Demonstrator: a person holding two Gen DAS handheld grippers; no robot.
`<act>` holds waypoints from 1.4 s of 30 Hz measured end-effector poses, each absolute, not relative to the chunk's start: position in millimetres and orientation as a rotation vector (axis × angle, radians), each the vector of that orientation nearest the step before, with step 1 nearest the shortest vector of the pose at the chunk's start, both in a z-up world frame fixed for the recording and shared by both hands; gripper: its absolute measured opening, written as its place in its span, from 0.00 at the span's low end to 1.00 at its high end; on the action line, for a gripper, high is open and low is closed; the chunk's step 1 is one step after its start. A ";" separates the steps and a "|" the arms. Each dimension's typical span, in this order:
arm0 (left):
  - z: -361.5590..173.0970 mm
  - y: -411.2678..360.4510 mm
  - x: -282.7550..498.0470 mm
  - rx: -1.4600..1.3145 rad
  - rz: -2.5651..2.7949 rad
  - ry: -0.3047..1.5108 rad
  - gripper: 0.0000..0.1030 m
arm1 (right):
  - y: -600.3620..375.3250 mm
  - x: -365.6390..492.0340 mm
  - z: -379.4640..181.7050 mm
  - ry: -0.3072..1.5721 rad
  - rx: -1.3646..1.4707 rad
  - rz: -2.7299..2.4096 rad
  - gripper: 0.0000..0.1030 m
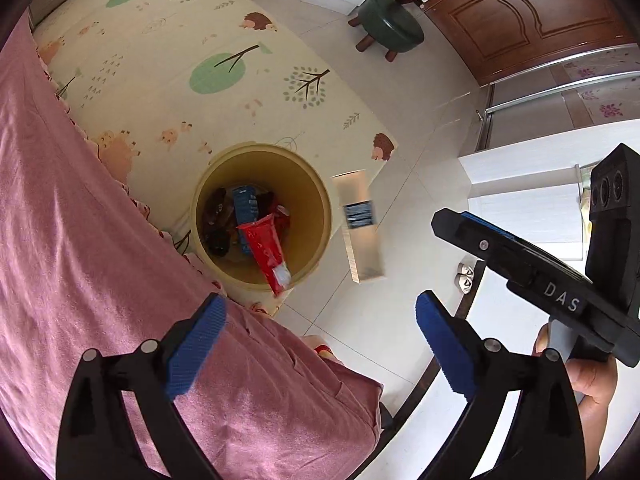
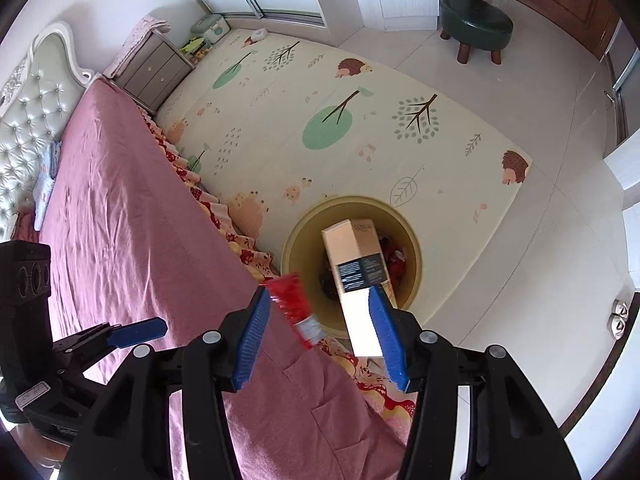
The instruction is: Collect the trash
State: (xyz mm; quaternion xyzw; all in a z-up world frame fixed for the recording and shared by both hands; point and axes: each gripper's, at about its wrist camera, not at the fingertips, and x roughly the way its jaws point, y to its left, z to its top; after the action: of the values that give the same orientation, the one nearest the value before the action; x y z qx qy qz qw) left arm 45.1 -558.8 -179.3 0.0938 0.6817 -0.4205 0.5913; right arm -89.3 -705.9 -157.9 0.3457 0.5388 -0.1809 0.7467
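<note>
- Left gripper [image 1: 320,344]: jaws wide open, empty; red tube [image 1: 267,249] blurred over yellow bin [image 1: 320,200].
- Right gripper [image 2: 320,336]: jaws open; white carton [image 2: 356,264] alongside one pad, above the bin.

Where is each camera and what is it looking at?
Left wrist view: sits on the left gripper, looking steeply down at the bin; its open blue pads, the right gripper and a hand show.
Right wrist view: sits on the right gripper, looking down over the pink bed; its pads and the left gripper show.
Both share the bin, red tube, long box, play mat and green stool.
</note>
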 end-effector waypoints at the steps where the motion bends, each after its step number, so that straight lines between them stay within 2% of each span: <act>1: -177.5 -558.5 44.4 0.228 -0.977 1.576 0.92 | -706.6 -90.4 -157.0 1.174 0.766 -0.391 0.49; 13: -150.6 -537.6 38.3 0.255 -0.973 1.503 0.92 | -674.8 -82.0 -140.0 1.170 0.769 -0.322 0.49; 20: -132.9 -498.3 35.6 0.219 -0.924 1.504 0.92 | -641.2 -74.4 -115.6 1.160 0.732 -0.283 0.49; 27: -112.6 -420.3 25.7 0.220 -0.799 1.459 0.92 | -582.6 -67.4 -88.3 1.173 0.697 -0.196 0.49; 38: -59.9 -258.5 -2.4 0.058 -0.535 1.391 0.92 | -438.5 -61.3 -36.4 1.169 0.623 -0.010 0.53; 40: -49.9 -229.6 -10.4 0.016 -0.475 1.358 0.92 | -420.0 -58.8 -27.5 1.172 0.591 0.013 0.55; 42: -39.3 -203.8 -18.2 -0.019 -0.421 1.322 0.92 | -403.5 -59.3 -20.0 1.171 0.584 0.016 0.61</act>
State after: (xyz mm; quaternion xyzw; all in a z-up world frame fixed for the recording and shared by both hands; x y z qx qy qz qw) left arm -18.2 -203.8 -39.3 -0.0088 0.6091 -0.1940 0.7689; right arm -59.3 -403.5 -20.0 0.2716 0.5446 0.0075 0.7935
